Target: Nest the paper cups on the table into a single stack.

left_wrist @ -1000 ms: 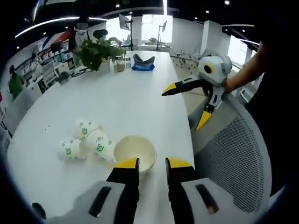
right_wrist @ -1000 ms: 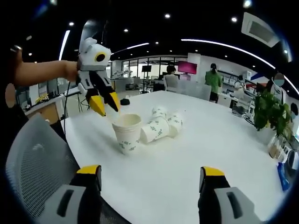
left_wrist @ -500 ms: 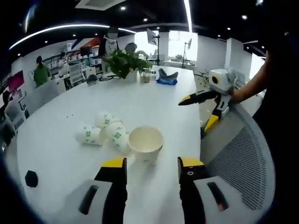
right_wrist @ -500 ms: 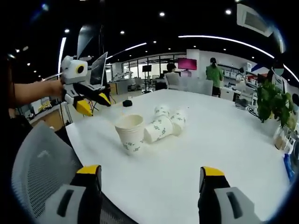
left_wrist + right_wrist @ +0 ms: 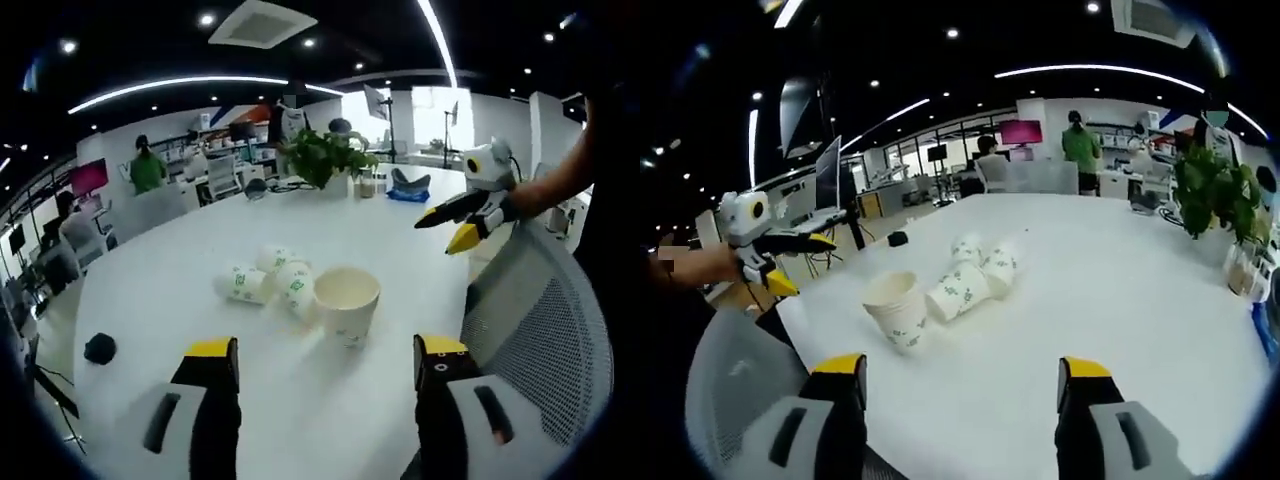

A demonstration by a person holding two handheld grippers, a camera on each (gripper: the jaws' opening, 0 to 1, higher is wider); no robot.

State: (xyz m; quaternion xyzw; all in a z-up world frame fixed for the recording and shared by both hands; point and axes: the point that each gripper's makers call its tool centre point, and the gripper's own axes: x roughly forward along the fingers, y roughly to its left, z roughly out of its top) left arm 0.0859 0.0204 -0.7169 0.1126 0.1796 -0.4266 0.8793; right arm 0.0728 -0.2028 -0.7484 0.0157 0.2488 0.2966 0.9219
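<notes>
Both my hands have pulled back and up from the cups since a second ago; left jaws, nearly closed then, now stand wide. My left hand-held gripper (image 5: 325, 365) is empty, jaws wide. My right hand-held gripper (image 5: 960, 380) is also empty, jaws wide.

Upright cup (image 5: 346, 303) stands on the white bench (image 5: 180, 260) near my edge, mouth up, at 12 o'clock from the left hand-held gripper, between its jaw lines. Lying cups (image 5: 265, 282) sit at its 10 o'clock, touching or just beside it, on their sides in a cluster; I count three, not sure. In the right gripper view the upright cup (image 5: 893, 310) is at 11 o'clock, the lying cups (image 5: 975, 275) at 12, long axes running away from me, toward 1 o'clock; which end is the mouth I can't tell. Black small thing (image 5: 99, 347) on the bench at 9 o'clock, well apart. Plant (image 5: 318, 157) at the far end.

Judgement: neither hand is clearly nearer; the right lines up better with the lying cups, so it grabs one while the left steadies the upright cup.
</notes>
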